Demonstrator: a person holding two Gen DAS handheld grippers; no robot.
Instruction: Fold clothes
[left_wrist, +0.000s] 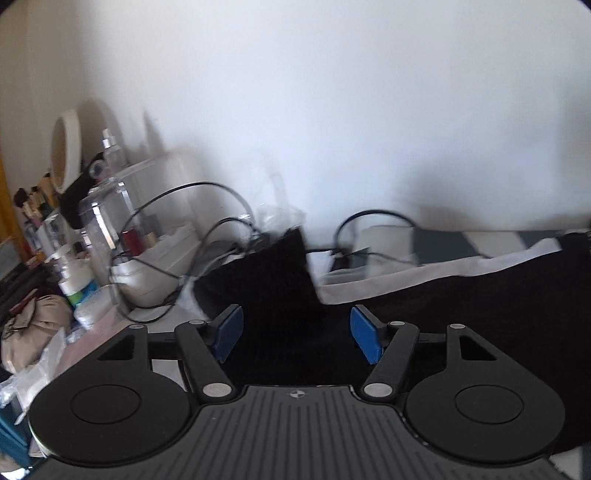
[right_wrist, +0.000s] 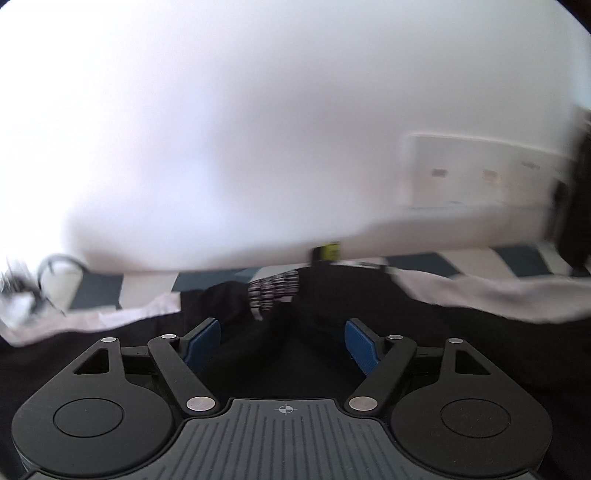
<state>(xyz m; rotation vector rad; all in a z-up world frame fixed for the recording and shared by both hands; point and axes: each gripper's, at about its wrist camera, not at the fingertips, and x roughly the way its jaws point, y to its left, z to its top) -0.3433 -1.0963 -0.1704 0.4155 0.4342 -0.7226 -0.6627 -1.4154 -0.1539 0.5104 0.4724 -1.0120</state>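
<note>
A black garment (left_wrist: 461, 295) lies spread across the surface in the left wrist view, with one corner (left_wrist: 284, 266) standing up. A white cloth (left_wrist: 406, 277) lies along its far edge. My left gripper (left_wrist: 297, 334) is open just above the black fabric, nothing between its blue pads (left_wrist: 364, 332). In the right wrist view the same black garment (right_wrist: 369, 306) fills the foreground, with a black-and-white patterned patch (right_wrist: 275, 290) at its far fold. My right gripper (right_wrist: 282, 343) hovers open over the fabric, blue pads (right_wrist: 360, 345) wide apart. Both views are motion-blurred.
At the left stand a round mirror (left_wrist: 66, 147), clear organisers with cosmetics (left_wrist: 103, 221), bottles (left_wrist: 79, 288) and tangled black cables (left_wrist: 207, 221). A white wall (left_wrist: 332, 110) runs close behind. A checked blue-and-white cover (right_wrist: 517, 260) shows beyond the garment, and a white cabinet (right_wrist: 480, 173) stands far right.
</note>
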